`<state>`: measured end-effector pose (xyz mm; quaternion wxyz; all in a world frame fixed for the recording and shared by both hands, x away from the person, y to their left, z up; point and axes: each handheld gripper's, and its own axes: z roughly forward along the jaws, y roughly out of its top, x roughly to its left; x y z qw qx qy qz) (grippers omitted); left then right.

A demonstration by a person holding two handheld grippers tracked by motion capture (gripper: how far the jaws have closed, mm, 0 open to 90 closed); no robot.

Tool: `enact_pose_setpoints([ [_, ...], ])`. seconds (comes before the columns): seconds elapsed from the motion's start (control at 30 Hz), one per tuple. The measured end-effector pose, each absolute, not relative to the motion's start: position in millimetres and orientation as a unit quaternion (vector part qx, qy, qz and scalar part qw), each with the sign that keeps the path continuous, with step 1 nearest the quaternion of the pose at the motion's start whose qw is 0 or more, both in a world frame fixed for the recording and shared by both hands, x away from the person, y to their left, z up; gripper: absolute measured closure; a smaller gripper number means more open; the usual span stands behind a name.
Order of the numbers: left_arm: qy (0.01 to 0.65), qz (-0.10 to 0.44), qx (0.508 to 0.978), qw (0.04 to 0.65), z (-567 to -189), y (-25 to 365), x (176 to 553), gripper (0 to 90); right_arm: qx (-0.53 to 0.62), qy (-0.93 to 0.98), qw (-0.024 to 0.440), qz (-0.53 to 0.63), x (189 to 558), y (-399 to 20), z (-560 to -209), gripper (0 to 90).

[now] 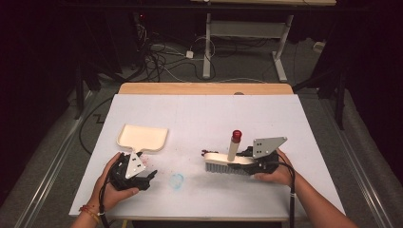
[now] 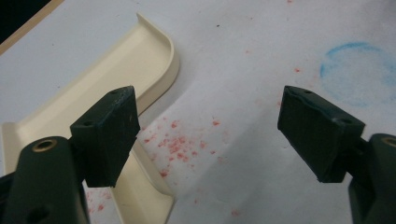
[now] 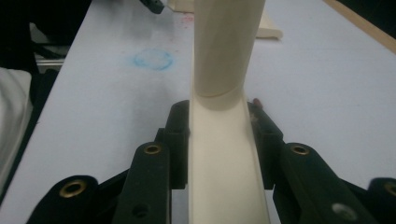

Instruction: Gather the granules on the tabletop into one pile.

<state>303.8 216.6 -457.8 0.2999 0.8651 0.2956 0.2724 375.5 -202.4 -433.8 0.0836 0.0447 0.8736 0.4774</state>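
Observation:
A cream dustpan (image 1: pixel 142 137) lies flat on the white table at the left. Its handle runs under the left jaw in the left gripper view, beside the pan (image 2: pixel 116 70). My left gripper (image 1: pixel 139 167) (image 2: pixel 208 107) is open at that handle, with nothing between the jaws but a scatter of red crumbs (image 2: pixel 180 144) (image 1: pixel 154 164). A cream brush (image 1: pixel 228 161) (image 3: pixel 224 154) with grey bristles rests on the table at the right, its red-tipped handle (image 1: pixel 234 145) (image 3: pixel 226 42) standing up. My right gripper (image 1: pixel 248 159) (image 3: pixel 218 116) is shut on the brush's body.
A faint blue circle mark (image 1: pixel 177 181) (image 2: pixel 357 72) (image 3: pixel 153 59) lies on the table (image 1: pixel 204 114) between the two grippers. A wooden strip (image 1: pixel 204 88) runs along the far edge. Beyond it are cables and a desk frame (image 1: pixel 247 42) on the floor.

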Motion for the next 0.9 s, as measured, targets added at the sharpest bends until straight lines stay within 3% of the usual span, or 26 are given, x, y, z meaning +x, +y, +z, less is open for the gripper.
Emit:
enact_pose_setpoints([
  [0.43, 0.291, 0.281, 0.864, 0.298, -456, 219, 300, 19.7, 0.061, 0.864, 0.105, 0.488, 372, -197, -421, 67.6],
  [0.9, 0.273, 0.296, 0.867, 0.293, -453, 214, 295, 19.0, 0.114, 0.875, 0.132, 0.451, 331, -229, -395, 67.5],
])
